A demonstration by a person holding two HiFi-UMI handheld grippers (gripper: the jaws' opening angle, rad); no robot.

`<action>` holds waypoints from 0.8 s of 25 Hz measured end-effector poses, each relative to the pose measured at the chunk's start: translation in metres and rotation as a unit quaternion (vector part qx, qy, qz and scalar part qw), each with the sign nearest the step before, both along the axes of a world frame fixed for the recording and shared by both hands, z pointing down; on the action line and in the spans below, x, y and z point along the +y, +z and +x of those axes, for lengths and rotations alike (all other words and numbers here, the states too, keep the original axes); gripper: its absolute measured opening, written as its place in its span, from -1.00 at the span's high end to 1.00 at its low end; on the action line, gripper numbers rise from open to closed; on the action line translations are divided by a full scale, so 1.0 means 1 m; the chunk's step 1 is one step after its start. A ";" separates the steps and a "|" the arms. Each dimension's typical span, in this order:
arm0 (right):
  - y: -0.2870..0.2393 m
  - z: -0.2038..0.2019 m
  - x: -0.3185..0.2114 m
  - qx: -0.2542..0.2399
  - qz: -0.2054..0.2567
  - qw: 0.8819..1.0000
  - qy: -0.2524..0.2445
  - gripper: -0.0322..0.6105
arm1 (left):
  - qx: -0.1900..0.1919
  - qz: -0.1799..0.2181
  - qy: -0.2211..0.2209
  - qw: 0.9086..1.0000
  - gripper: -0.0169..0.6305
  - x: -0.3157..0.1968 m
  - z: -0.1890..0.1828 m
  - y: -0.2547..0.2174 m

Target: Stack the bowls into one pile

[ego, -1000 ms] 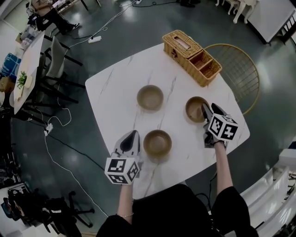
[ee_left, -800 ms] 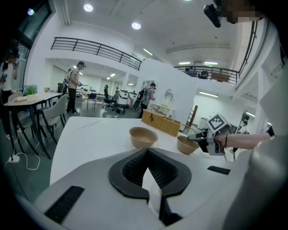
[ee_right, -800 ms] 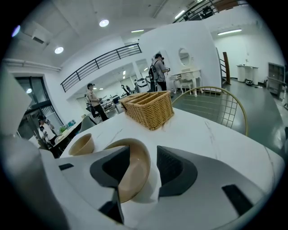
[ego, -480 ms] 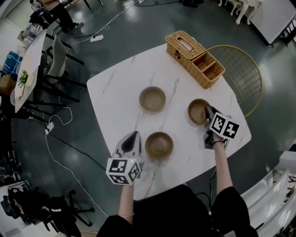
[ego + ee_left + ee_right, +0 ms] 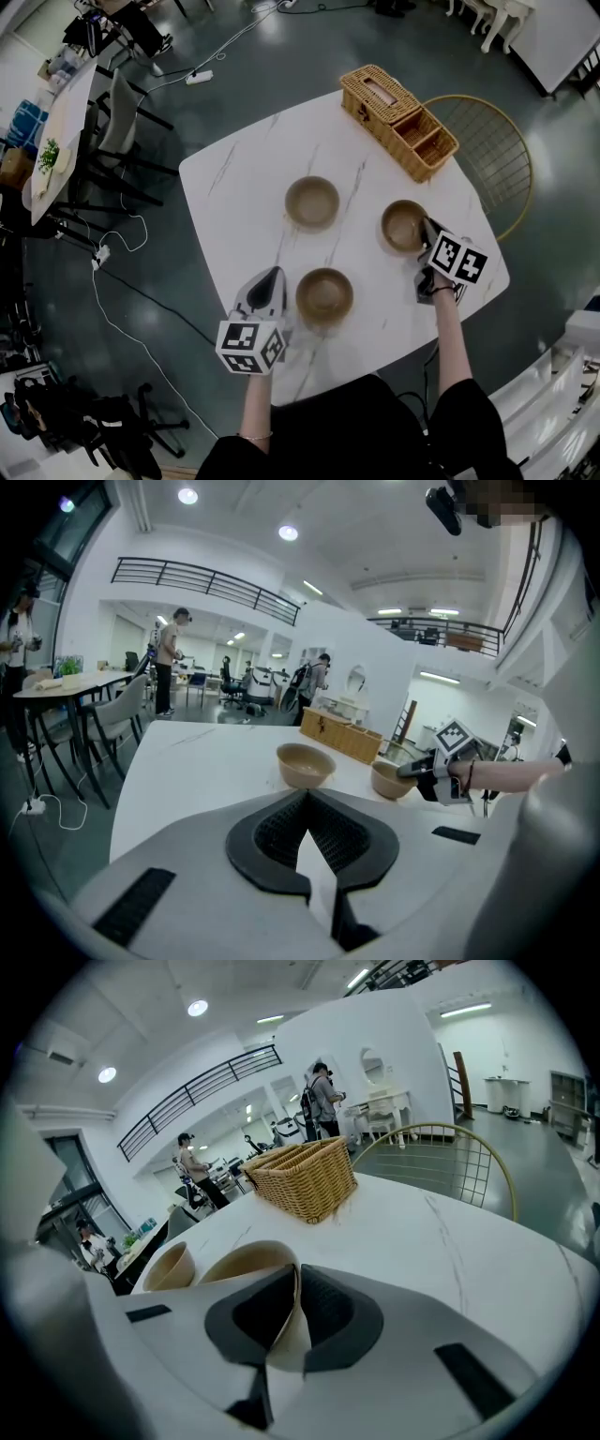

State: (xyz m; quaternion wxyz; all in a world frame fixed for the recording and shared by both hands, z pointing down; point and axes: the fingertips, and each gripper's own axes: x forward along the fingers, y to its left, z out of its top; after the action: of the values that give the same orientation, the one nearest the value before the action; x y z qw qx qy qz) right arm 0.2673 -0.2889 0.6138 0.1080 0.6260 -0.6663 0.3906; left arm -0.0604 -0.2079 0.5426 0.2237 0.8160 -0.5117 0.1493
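Across the table (image 5: pixel 234 178), the head view shows, upright and apart, the far bowl (image 5: pixel 311 202), the near bowl (image 5: pixel 323 293) beside the left gripper (image 5: pixel 272 275), and the right bowl (image 5: pixel 401 225) by the basket (image 5: pixel 398 122). Left gripper view: jaws together, empty. Right gripper view: the right gripper (image 5: pixel 292 1274), jaws just closing, clamps the right bowl's rim.

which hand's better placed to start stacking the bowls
Right. The jaws of the right gripper have just been closing on the rim of the right-hand tan round bowl, ready to lift; the left gripper is shut and empty beside the nearest tan bowl.
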 end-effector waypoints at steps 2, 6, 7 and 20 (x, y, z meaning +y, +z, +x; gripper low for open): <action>0.000 0.001 0.001 -0.002 0.002 1.000 0.003 0.82 | 0.001 0.001 0.000 1.000 0.91 0.000 0.000 0.000; -0.005 -0.001 0.004 -0.017 0.010 1.000 0.006 0.82 | 0.002 0.005 -0.001 1.000 0.91 0.002 -0.001 -0.002; -0.007 -0.002 0.005 -0.022 0.013 1.000 0.006 0.82 | 0.002 0.006 -0.001 1.000 0.91 0.002 -0.001 -0.003; -0.052 -0.044 0.026 -0.049 0.057 0.996 -0.050 0.82 | 0.014 0.029 -0.010 0.999 0.91 0.020 -0.006 -0.023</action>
State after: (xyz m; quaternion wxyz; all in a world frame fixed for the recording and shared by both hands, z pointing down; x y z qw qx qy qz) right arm 0.2230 -0.2628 0.5618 0.0590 0.5768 -0.7225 0.3766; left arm -0.0666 -0.1880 0.5196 0.2084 0.8192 -0.5206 0.1206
